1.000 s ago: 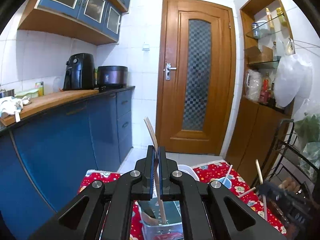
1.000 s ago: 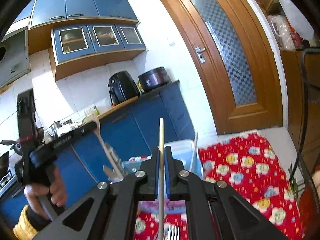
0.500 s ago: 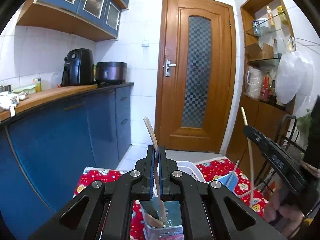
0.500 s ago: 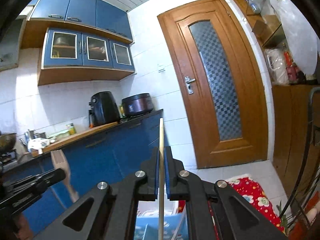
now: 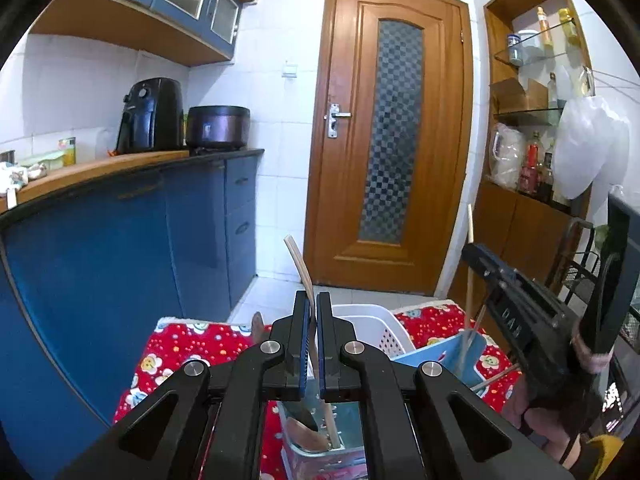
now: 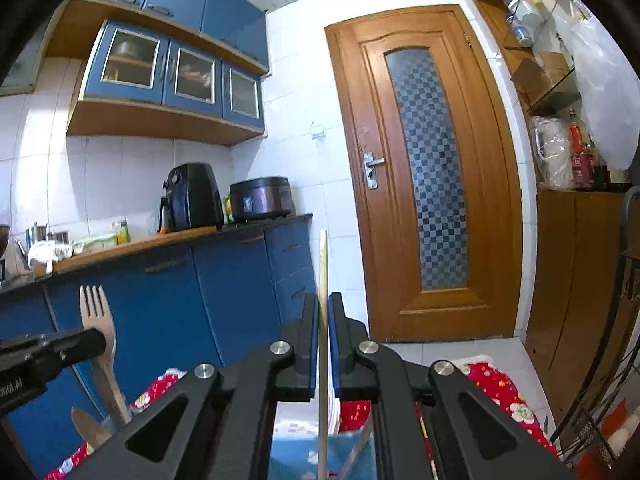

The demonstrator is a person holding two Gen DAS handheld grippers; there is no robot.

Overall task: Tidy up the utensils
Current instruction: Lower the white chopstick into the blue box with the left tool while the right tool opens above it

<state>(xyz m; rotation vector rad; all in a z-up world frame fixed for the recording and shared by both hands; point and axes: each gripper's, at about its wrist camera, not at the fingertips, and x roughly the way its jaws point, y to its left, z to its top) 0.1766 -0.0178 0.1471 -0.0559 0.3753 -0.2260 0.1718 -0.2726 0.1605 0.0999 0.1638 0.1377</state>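
The sorting is midway, I judge. The left gripper (image 5: pixel 313 312) has its jaws pinching a flat wooden fork (image 6: pixel 97 320) above a clear plastic bin (image 5: pixel 348 420) holding wooden utensils. The right gripper (image 6: pixel 323 320) has its jaws pinching a thin round chopstick (image 6: pixel 323 264) over a blue bin (image 5: pixel 444 360) on the red flowered cloth (image 5: pixel 180 344).

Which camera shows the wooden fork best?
The right wrist view: the wooden fork shows side-on, tines up, held in the left hand-held gripper. The left wrist view catches only its thin edge between the pads.
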